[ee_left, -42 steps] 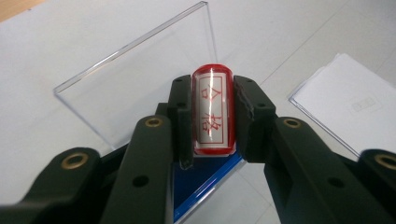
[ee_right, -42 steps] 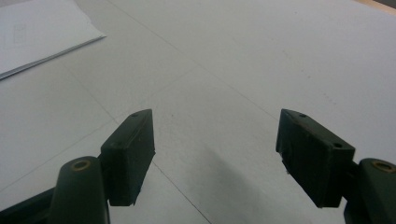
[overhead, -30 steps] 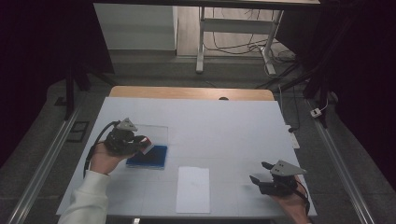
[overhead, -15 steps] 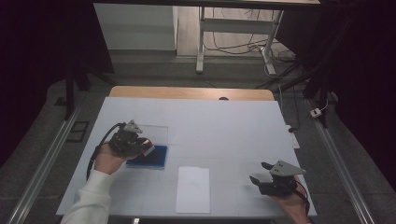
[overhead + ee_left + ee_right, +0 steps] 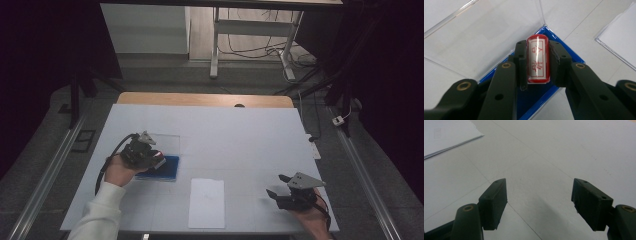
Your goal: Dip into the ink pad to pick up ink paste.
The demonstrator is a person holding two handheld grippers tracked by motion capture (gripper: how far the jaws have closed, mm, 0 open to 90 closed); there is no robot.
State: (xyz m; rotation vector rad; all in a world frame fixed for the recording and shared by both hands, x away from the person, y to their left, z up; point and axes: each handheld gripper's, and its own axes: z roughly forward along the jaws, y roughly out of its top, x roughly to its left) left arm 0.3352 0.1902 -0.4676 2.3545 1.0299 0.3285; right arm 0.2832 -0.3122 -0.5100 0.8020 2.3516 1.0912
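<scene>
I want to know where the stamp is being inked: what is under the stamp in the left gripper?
The blue ink pad tray lies under the stamp, its clear lid open behind. The left gripper hides the stamp's underside.

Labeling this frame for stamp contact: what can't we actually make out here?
- Ink pad surface under the stamp: left gripper view, covered by the left gripper and the stamp itself, so contact can't be judged.
- Stamp in the high view: too small, buried behind the gripper body.
- Paper sheet: any marks too faint in the high view; cut off by the edge in the right gripper view.
</scene>
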